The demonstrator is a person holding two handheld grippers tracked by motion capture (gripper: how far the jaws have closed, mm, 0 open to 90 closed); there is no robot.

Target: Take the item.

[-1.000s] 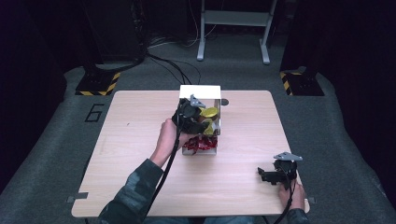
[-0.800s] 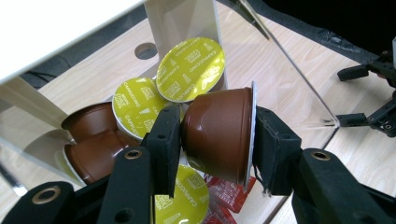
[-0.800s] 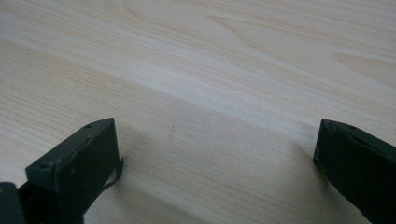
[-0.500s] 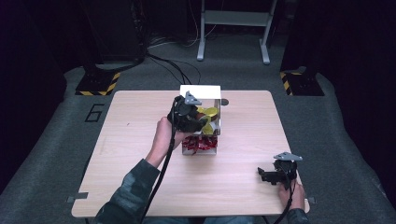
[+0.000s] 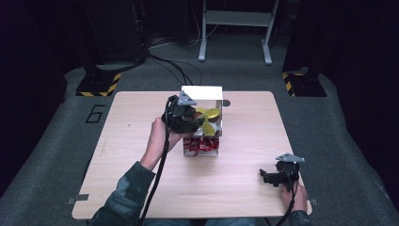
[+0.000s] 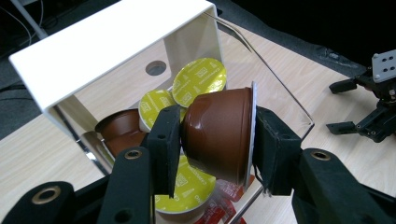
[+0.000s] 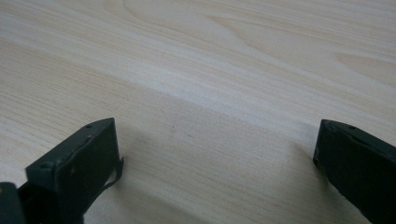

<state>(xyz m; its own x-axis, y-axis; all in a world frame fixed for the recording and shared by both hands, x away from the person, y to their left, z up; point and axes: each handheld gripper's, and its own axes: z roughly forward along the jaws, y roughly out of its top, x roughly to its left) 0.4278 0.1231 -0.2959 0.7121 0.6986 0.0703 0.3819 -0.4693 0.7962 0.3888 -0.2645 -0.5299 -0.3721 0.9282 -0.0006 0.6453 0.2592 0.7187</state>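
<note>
The left tool (image 6: 218, 140) is clamping a brown coffee capsule (image 6: 219, 133) between its two black pads, one pad pressing on the rounded bottom and the other on the flat foil rim. The capsule is lying on its side in the grip: its axis is running from pad to pad, across the left gripper view, with the rim facing right and the tapered bottom facing left. In the high view the left tool (image 5: 186, 117) is hanging just over the near edge of the clear box (image 5: 217, 106), at the middle of the desk (image 5: 131, 141).

Just behind the held capsule, inside the box, several yellow-lidded capsules (image 6: 198, 81) are leaning against each other with their lids tilted toward the camera, and another brown capsule (image 6: 119, 130) is lying deeper in. A white lid panel (image 6: 107, 44) is standing over the box's far side, and the clear side wall is rising right beside the held capsule. Red wrapped items (image 5: 201, 145) are lying at the box's near end.

The right tool (image 5: 275, 178) is resting near the desk's near right corner, well apart from the box, its jaws spread wide with nothing but bare wood between them.

The desk is pale wood grain, standing on grey carpet in a dark room, with black cables and yellow-black striped feet behind it.
</note>
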